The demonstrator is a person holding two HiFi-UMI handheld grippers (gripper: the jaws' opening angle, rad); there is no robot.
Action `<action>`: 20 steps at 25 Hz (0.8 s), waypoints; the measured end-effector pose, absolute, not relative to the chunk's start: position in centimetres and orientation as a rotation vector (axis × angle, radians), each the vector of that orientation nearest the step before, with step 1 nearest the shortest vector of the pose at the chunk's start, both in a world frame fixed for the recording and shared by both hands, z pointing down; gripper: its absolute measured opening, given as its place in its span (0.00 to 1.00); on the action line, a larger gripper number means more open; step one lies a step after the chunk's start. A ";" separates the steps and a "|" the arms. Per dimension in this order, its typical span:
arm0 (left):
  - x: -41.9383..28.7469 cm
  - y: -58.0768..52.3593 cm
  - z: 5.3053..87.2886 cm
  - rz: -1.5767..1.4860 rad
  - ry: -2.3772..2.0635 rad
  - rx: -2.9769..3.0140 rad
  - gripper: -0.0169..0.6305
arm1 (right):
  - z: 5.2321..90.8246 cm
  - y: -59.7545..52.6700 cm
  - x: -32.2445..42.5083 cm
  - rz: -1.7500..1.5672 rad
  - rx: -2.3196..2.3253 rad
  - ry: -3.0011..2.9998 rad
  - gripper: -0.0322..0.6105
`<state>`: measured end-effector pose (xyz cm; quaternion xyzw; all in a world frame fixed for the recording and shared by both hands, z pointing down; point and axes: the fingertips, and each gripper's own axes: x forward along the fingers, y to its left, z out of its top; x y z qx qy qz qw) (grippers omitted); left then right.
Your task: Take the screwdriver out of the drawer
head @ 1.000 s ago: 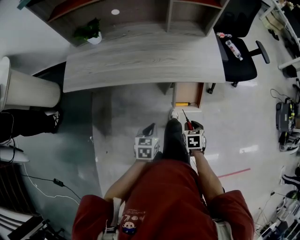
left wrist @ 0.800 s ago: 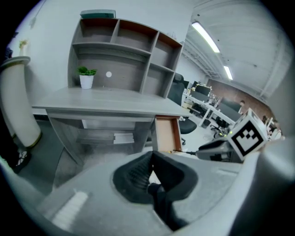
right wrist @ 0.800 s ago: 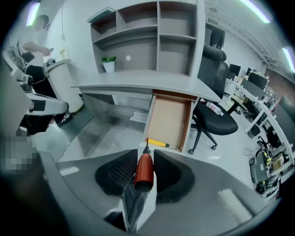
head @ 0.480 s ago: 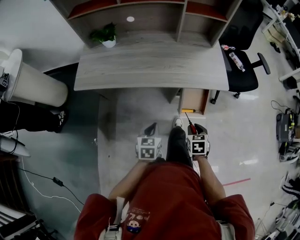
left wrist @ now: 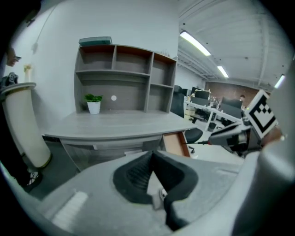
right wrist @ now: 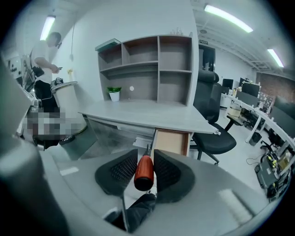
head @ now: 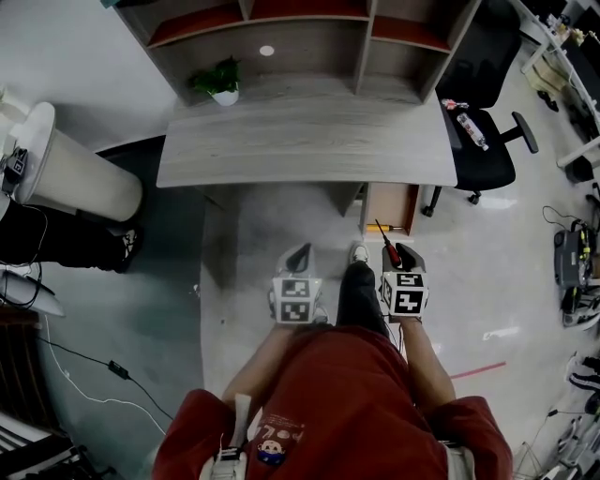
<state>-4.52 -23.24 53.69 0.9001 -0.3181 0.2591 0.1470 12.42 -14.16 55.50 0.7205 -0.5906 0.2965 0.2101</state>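
Observation:
My right gripper (head: 401,255) is shut on the red handle of the screwdriver (head: 390,249), whose thin shaft points toward the open wooden drawer (head: 388,199) under the desk's right end. In the right gripper view the red handle (right wrist: 144,169) sits clamped between the two black pads (right wrist: 168,173), above and in front of the drawer (right wrist: 171,142). My left gripper (head: 298,256) hangs left of my leg, and in its own view its jaws (left wrist: 151,156) meet at the tips with nothing between them. That view also shows the right gripper (left wrist: 233,136) off to the side.
A yellow-handled tool (head: 379,227) lies in the drawer. The grey desk (head: 300,141) carries a shelf unit (head: 309,28) and a potted plant (head: 221,82). A black office chair (head: 483,141) stands to the right, a white cylinder (head: 66,178) to the left. My shoe (head: 359,253) is between the grippers.
Both grippers have risen, the right one carrying the screwdriver up and away from the drawer. The head view has shifted, so the desk and the shelves sit lower in the picture.

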 end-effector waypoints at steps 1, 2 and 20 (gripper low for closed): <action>-4.6 -23.2 53.4 0.735 -0.919 2.590 0.02 | 55.1 -14.2 12.4 0.819 2.009 -1.648 0.22; -4.7 -23.2 53.1 0.725 -0.922 2.591 0.02 | 54.8 -14.2 12.3 0.815 2.014 -1.652 0.22; -4.9 -23.5 52.0 0.701 -0.934 2.610 0.02 | 53.7 -14.8 11.8 0.787 2.017 -1.679 0.22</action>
